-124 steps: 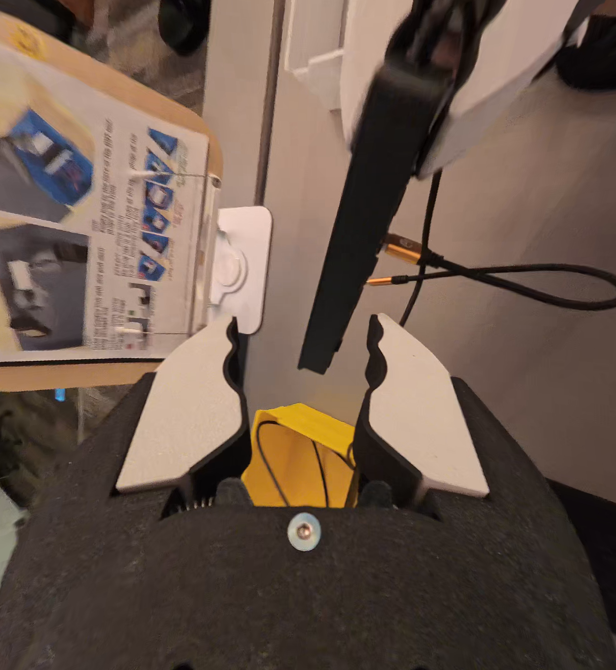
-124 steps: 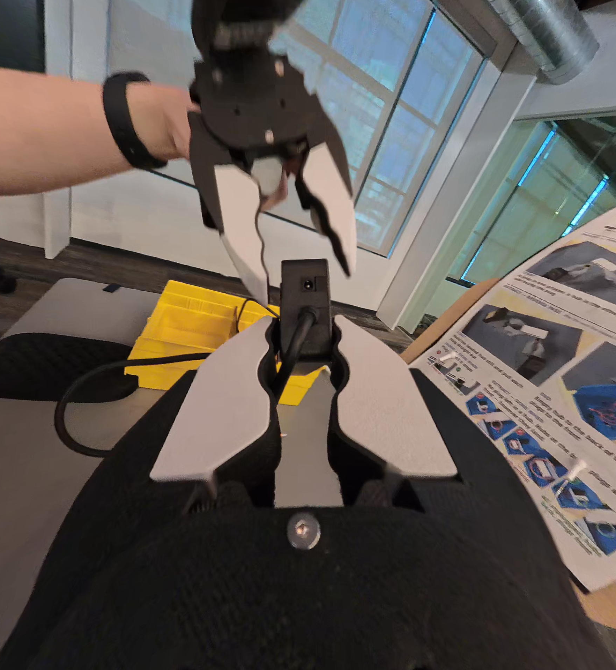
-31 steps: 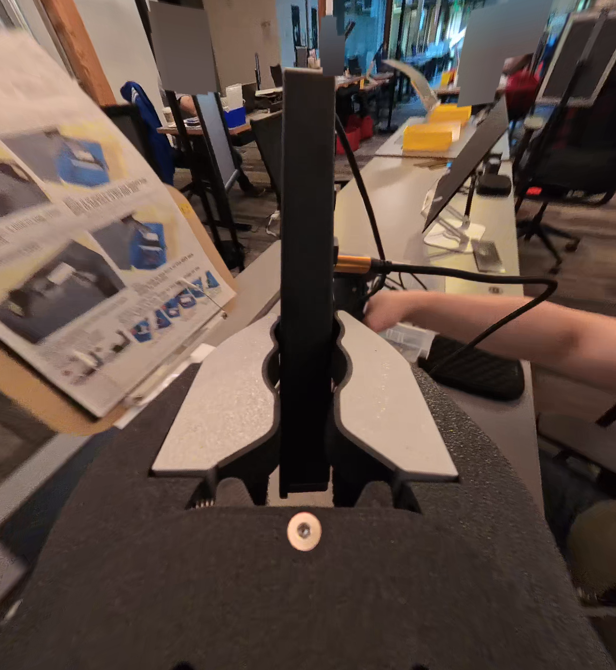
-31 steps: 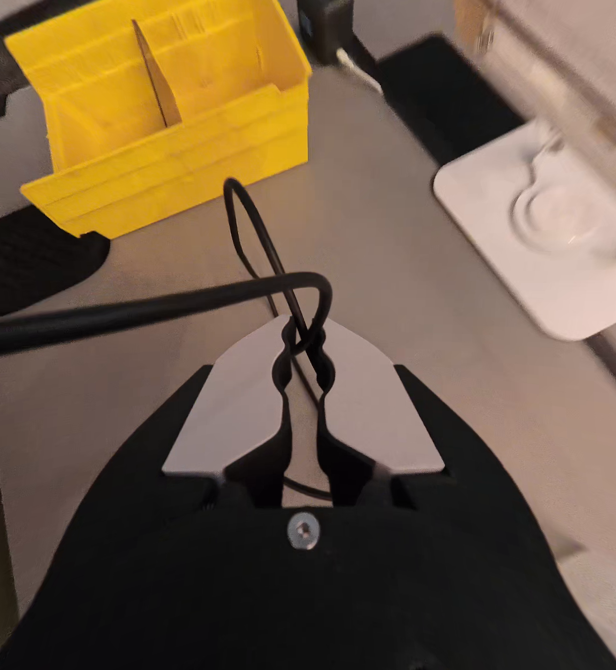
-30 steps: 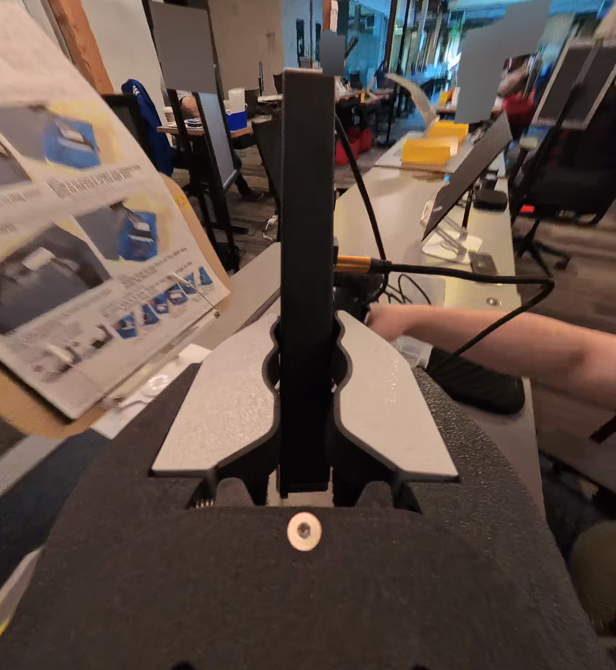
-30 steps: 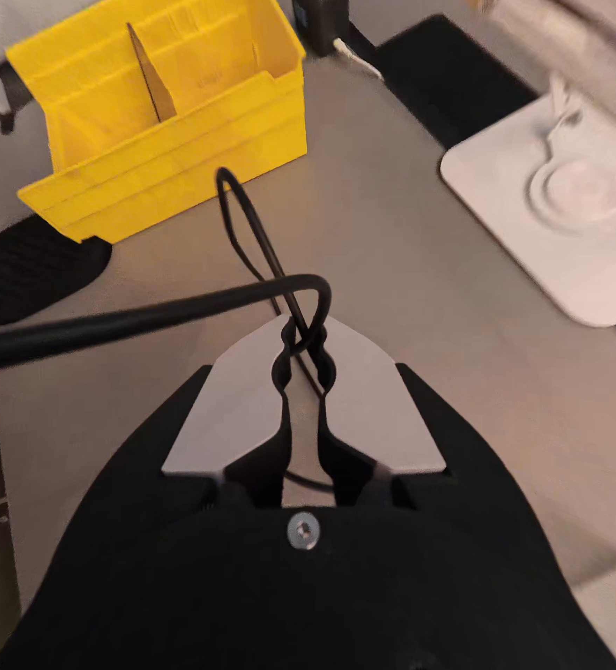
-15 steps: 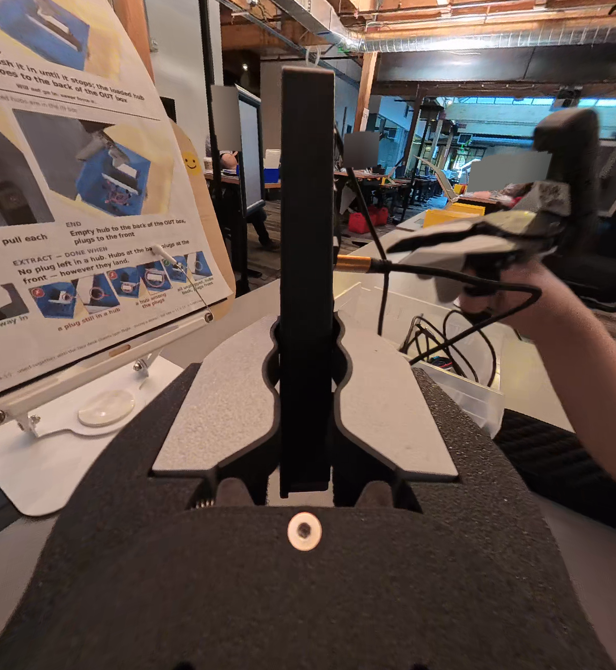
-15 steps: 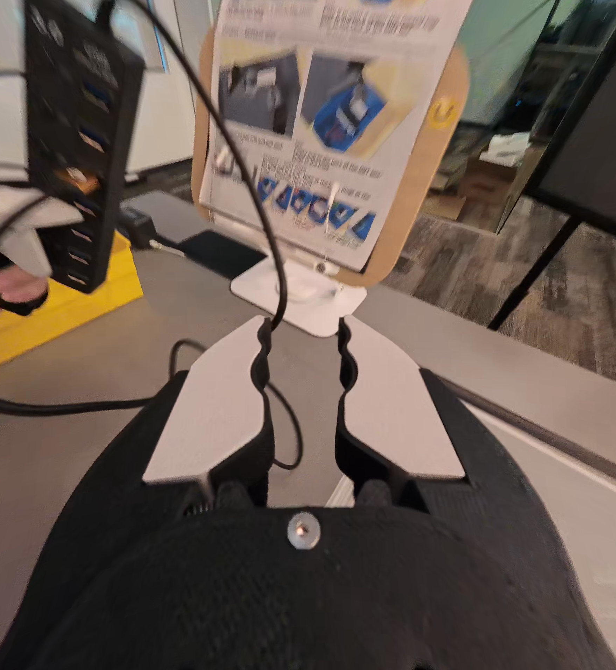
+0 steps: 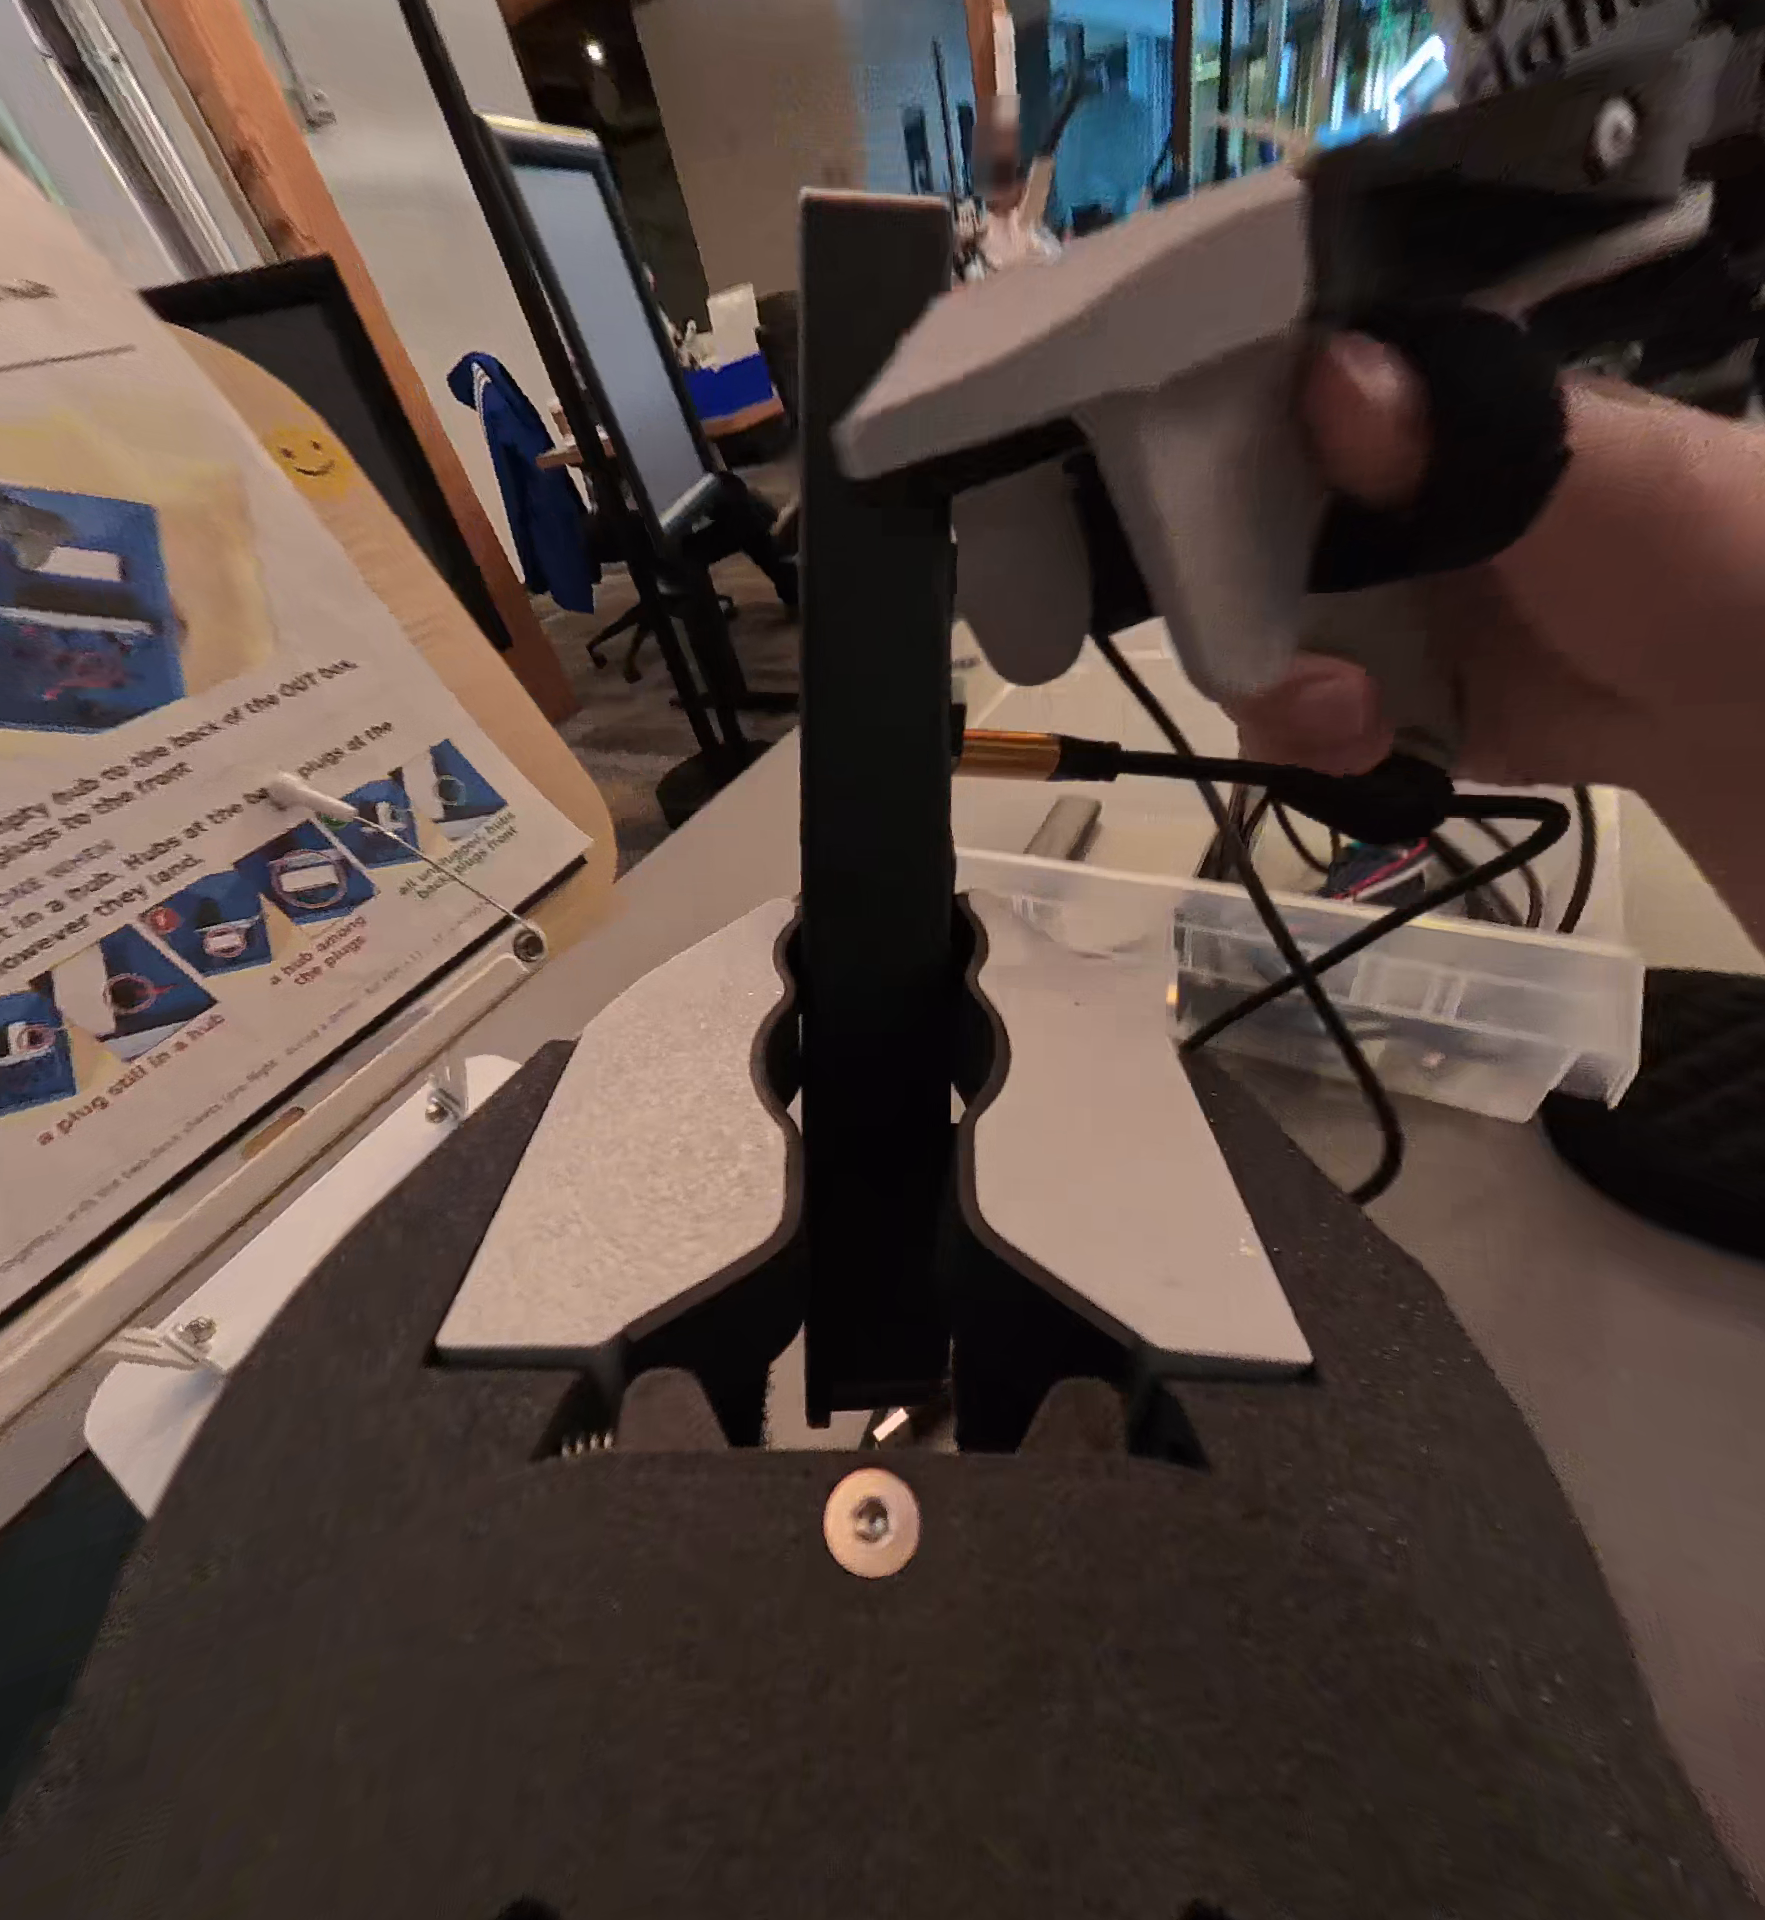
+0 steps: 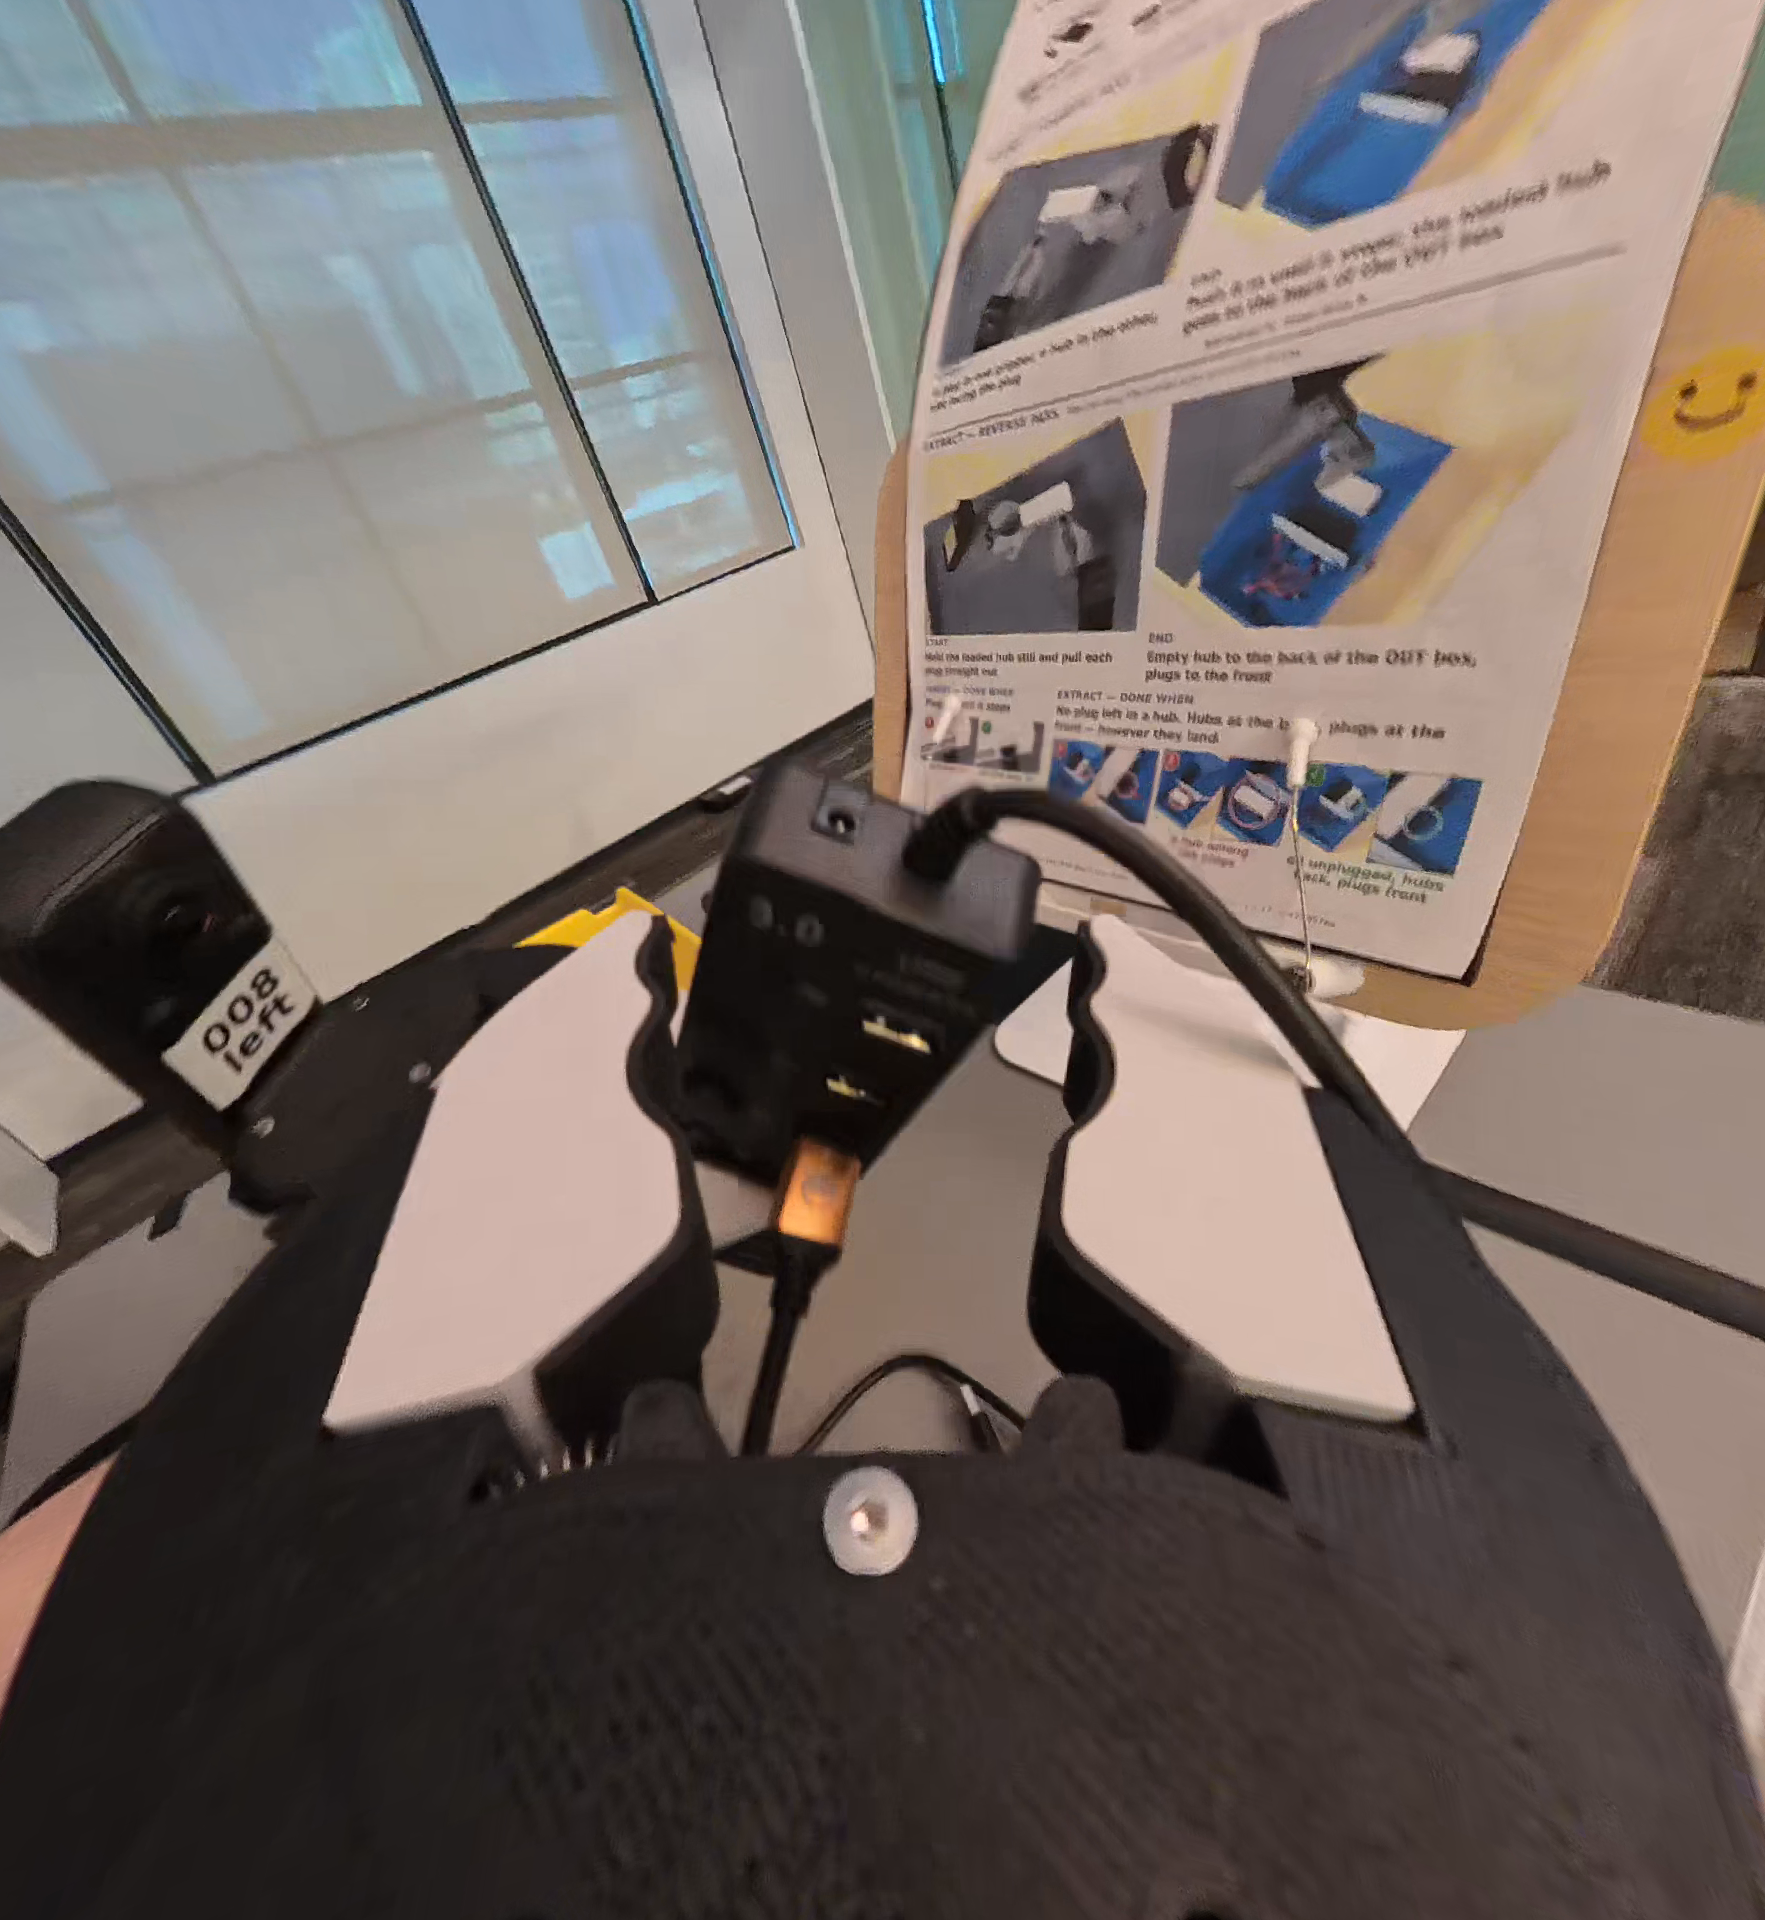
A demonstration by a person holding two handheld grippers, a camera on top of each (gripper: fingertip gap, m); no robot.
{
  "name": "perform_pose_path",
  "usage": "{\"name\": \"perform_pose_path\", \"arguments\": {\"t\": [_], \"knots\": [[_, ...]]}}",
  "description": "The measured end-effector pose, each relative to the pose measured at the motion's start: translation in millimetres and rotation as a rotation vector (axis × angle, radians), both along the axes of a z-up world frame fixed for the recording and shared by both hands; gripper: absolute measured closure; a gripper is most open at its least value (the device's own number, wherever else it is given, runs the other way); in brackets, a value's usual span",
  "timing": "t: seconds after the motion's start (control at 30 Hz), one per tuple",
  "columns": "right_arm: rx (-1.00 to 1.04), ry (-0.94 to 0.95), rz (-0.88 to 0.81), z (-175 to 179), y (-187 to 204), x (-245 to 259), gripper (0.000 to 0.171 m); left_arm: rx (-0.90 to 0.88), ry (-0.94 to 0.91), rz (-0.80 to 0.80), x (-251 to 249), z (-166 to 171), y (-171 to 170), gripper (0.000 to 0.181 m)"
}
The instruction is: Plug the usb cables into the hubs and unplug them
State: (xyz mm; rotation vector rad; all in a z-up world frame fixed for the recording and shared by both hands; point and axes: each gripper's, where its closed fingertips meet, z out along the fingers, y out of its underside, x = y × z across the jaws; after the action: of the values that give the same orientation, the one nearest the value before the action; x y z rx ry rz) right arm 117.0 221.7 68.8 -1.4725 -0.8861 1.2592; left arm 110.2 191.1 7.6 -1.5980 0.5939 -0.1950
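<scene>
- Left wrist view: your left gripper (image 9: 876, 997) clamped the black hub (image 9: 876, 644) upright at frame centre; a gold-collared usb plug (image 9: 1013, 752) sat in its right side.
- Right wrist view: your right gripper (image 10: 862, 1023) stood wide, the hub (image 10: 857, 966) and plug (image 10: 813, 1193) between its fingers, untouched. The instruction sheet (image 10: 1273, 468) carried print, upper right.

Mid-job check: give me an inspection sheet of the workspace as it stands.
Surface: grey table, mostly bare.
Job's things: black hub upright in left gripper; gold-collared plug seated in its side.
Clutter: clear bin of cables; yellow bin mostly hidden.
Grippers: left shut on hub; right gripper open, fingers either side of the hub.
Cables: thick black lead from hub's end.
Surroundings: instruction sheet on stand; window.
</scene>
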Motion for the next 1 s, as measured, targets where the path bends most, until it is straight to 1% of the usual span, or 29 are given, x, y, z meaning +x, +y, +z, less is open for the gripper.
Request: {"name": "perform_pose_path", "arguments": {"t": [0.07, 0.1, 0.2, 0.3, 0.37, 0.4, 0.43, 0.53, 0.57, 0.63, 0.73, 0.77, 0.8, 0.87, 0.9, 0.97, 1.0], "knots": [[-0.029, -0.023, -0.015, -9.1, 7.2, 0.7, 0.099, -0.012, 0.043, -0.01, 8.5, -8.6, 2.1, 0.157], [-0.04, -0.033, 0.003, -12.5, 6.9, 0.7, 0.105, -0.03, 0.052, -0.019, 12.0, -13.1, 3.2, 0.157], [-0.118, -0.045, 0.02, -20.2, 9.1, 3.1, 0.109, -0.076, 0.063, -0.025, 13.8, -21.8, 5.9, 0.157], [-0.123, -0.049, 0.006, -23.5, 9.7, 1.2, 0.11, -0.109, 0.076, 0.003, 14.2, -29.6, 8.6, 0.155], [-0.12, -0.051, 0.015, -23.6, 5.3, -2.1, 0.11, -0.151, 0.095, 0.024, 14.5, -40.0, 12.2, 0.136], [-0.114, -0.052, 0.019, -23.0, 2.7, -3.4, 0.11, -0.171, 0.107, 0.039, 14.0, -45.7, 14.8, 0.131], [-0.105, -0.06, 0.019, -23.0, 0.6, -4.3, 0.11, -0.189, 0.113, 0.04, 14.9, -50.2, 16.3, 0.132], [-0.051, -0.095, -0.005, -23.6, -2.2, -5.1, 0.11, -0.209, 0.102, 0.035, 17.1, -56.4, 18.2, 0.151], [-0.041, -0.1, -0.008, -23.7, -3.0, -5.4, 0.11, -0.214, 0.094, 0.035, 16.9, -57.0, 18.6, 0.154], [-0.017, -0.098, -0.006, -22.9, -4.1, -6.4, 0.11, -0.224, 0.069, 0.037, 15.0, -56.8, 19.5, 0.155], [0.035, -0.086, 0.04, -15.0, -13.8, -7.8, 0.11, -0.167, 0.048, 0.062, 8.9, -51.6, 22.5, 0.155], [0.05, -0.109, 0.047, -11.7, -17.5, -5.0, 0.104, -0.158, 0.027, 0.08, 5.2, -49.1, 23.6, 0.155], [0.081, -0.117, 0.045, -4.0, -22.0, 0.8, 0.103, -0.148, -0.008, 0.096, 0.5, -45.5, 24.4, 0.155], [0.18, -0.07, -0.019, 25.2, -30.6, 21.0, 0.105, -0.118, -0.107, 0.107, -9.8, -35.0, 24.6, 0.155], [0.242, -0.013, -0.067, 44.3, -36.5, 33.8, 0.108, -0.098, -0.158, 0.119, -16.6, -29.3, 24.5, 0.155], [0.34, 0.158, -0.175, 79.1, -50.6, 59.1, 0.126, -0.06, -0.229, 0.149, -30.5, -19.8, 23.5, 0.155], [0.369, 0.26, -0.208, 90.4, -60.1, 67.0, 0.134, -0.039, -0.244, 0.172, -37.6, -16.3, 22.9, 0.155]]}}
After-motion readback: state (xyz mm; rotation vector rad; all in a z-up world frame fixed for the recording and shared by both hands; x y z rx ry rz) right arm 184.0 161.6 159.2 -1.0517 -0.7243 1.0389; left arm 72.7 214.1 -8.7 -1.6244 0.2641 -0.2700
